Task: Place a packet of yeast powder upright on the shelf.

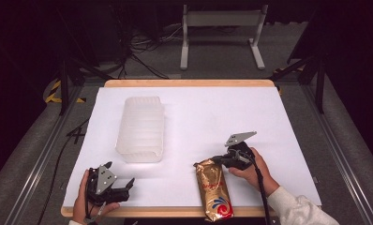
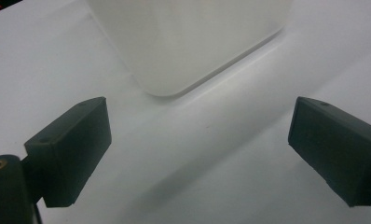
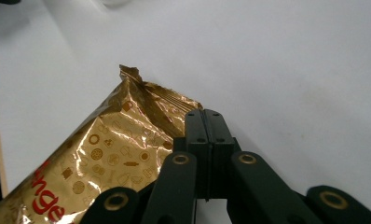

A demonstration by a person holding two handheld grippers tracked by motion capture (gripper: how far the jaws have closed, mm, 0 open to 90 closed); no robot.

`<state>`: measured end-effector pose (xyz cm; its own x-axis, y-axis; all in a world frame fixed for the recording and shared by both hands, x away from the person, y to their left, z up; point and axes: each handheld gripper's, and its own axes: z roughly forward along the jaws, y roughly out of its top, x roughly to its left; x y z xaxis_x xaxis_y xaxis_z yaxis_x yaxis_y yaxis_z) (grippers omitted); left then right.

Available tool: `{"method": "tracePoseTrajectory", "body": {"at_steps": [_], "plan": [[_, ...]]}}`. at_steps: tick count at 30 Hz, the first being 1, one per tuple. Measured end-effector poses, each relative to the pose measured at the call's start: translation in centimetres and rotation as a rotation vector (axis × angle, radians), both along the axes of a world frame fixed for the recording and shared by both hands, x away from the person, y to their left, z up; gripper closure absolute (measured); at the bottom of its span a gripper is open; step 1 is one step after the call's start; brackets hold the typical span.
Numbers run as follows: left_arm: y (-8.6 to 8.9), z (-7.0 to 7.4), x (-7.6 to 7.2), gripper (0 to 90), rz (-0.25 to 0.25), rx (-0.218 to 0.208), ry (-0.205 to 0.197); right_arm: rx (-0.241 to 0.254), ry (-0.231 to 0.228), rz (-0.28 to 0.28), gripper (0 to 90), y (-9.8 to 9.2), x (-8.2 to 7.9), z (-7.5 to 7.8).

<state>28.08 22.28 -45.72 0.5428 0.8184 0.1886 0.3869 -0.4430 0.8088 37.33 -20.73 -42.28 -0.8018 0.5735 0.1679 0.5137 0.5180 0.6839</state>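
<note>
A gold foil snack packet [image 1: 215, 192] with red print lies at the table's front edge, right of the middle. In the right gripper view the same packet [image 3: 109, 154] has its crimped top end running in under the jaws. My right gripper [image 1: 217, 159] [image 3: 204, 112] is shut, its jaws pressed together on that top corner. My left gripper [image 1: 128, 185] rests low at the front left of the white sheet. In the left gripper view it [image 2: 197, 130] stands wide open with only bare sheet between the jaws.
A translucent white plastic container [image 1: 141, 129] [image 2: 188, 42] stands left of the middle, just beyond the left gripper. A white sheet [image 1: 231, 112] covers the wooden table. Beyond the far edge are cables and a grey metal stand [image 1: 222, 28] on the floor.
</note>
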Motion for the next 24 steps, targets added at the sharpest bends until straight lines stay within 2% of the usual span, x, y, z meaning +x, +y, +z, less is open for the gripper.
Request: {"method": "tracePoseTrajectory", "body": {"at_steps": [2, 3, 7, 14, 21, 24], "plan": [[0.0, 0.1, 0.0, 6.3, 0.005, -0.005, -0.005, 0.013, -0.023, 0.004, 90.0, 0.0, -0.4, 0.8], [0.1, 0.1, 0.0, 6.1, 0.005, -0.010, -0.010, 0.039, -0.039, 0.015, 90.0, 0.0, -0.7, 1.4], [0.1, 0.2, -0.1, 5.8, 0.006, -0.021, -0.013, 0.060, -0.097, 0.036, 90.0, 0.4, -1.6, 3.4], [0.1, 0.1, 0.0, 5.7, 0.002, -0.017, -0.007, 0.076, -0.153, 0.082, 90.0, 0.6, -3.1, 5.5], [0.1, 0.2, -0.1, 5.8, -0.004, -0.016, -0.011, 0.109, -0.195, 0.092, 90.0, -0.2, -4.0, 7.3], [0.0, 0.1, 0.0, 5.9, -0.008, -0.017, -0.011, 0.122, -0.227, 0.093, 90.0, -0.5, -4.4, 8.2]]}}
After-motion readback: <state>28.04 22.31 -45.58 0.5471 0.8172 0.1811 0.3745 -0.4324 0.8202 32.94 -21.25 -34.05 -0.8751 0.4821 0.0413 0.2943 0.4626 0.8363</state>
